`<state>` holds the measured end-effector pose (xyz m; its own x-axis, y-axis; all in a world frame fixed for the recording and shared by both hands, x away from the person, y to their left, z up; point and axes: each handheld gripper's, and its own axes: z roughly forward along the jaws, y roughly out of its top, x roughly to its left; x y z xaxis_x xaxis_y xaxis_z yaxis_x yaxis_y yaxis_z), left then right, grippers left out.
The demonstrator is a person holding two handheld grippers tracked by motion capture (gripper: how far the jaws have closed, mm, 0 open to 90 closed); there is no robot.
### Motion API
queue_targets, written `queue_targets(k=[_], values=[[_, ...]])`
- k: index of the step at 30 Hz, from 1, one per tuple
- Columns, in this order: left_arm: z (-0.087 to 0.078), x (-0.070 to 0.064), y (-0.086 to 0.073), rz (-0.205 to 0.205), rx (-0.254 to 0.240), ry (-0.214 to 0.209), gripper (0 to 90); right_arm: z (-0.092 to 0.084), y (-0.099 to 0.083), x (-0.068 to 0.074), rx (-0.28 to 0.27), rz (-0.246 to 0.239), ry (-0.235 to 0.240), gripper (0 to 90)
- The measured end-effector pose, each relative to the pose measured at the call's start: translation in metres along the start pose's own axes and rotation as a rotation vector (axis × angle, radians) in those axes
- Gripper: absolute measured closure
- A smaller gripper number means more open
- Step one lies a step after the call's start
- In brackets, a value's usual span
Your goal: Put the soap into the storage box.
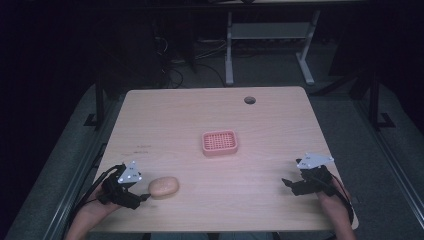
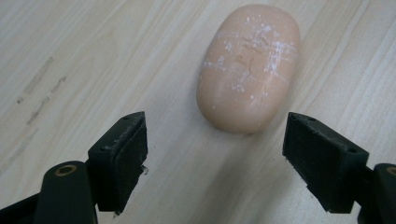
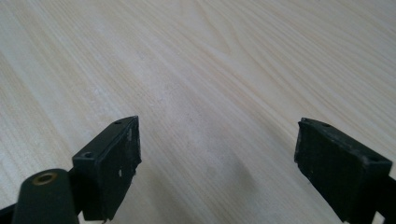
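One peach soap bar (image 1: 163, 187), one pink tray (image 1: 219, 143), two grippers — left gripper (image 2: 215, 158) and right gripper (image 3: 217, 163) both gape wide, empty; the left gripper view reveals white scuffs on the soap.

Light wooden table (image 1: 210, 165): bore all items. Oval peach-coloured soap bar (image 1: 163, 187): lay at the near left, just right of the left gripper (image 1: 142, 196), ahead of its spread jaws, apart from them. Pink slotted plastic soap dish (image 1: 219, 143): stood near the centre, behind and right of the bar, well apart. Right gripper (image 1: 288, 184): rested at the near right edge, over bare tabletop. Round cable hole (image 1: 249, 100): sat at the far edge, behind the dish.
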<state>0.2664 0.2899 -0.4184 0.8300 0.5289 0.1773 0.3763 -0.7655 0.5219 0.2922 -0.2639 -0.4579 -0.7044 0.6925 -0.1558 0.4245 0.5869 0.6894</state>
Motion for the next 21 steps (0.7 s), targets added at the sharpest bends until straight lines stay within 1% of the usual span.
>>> queue_targets(k=[2, 4, 5, 9, 11, 15, 21], values=[[0.0, 0.001, 0.003, 0.008, 0.01, 0.003, 21.7, -0.001, 0.001, 0.001, -0.006, 0.0, 0.003, 14.0], [0.001, 0.002, 0.006, 0.011, 0.018, -0.005, 21.7, -0.001, 0.001, 0.002, -0.013, 0.003, 0.007, 13.9], [0.002, 0.002, 0.008, 0.012, 0.023, -0.014, 21.7, -0.002, 0.001, 0.002, -0.013, -0.002, 0.002, 14.0], [0.006, 0.001, 0.015, 0.036, 0.054, -0.028, 21.7, -0.003, 0.0, 0.002, -0.016, 0.003, 0.004, 14.0], [0.007, 0.0, 0.018, 0.045, 0.058, -0.029, 21.7, -0.003, 0.001, 0.002, -0.023, 0.008, 0.007, 13.9], [0.009, -0.001, 0.025, 0.065, 0.06, -0.048, 21.7, -0.003, 0.001, 0.002, -0.02, 0.008, 0.007, 14.0], [0.016, -0.004, 0.034, 0.093, 0.08, -0.073, 21.7, -0.003, 0.001, 0.002, -0.02, 0.005, 0.007, 13.9]])
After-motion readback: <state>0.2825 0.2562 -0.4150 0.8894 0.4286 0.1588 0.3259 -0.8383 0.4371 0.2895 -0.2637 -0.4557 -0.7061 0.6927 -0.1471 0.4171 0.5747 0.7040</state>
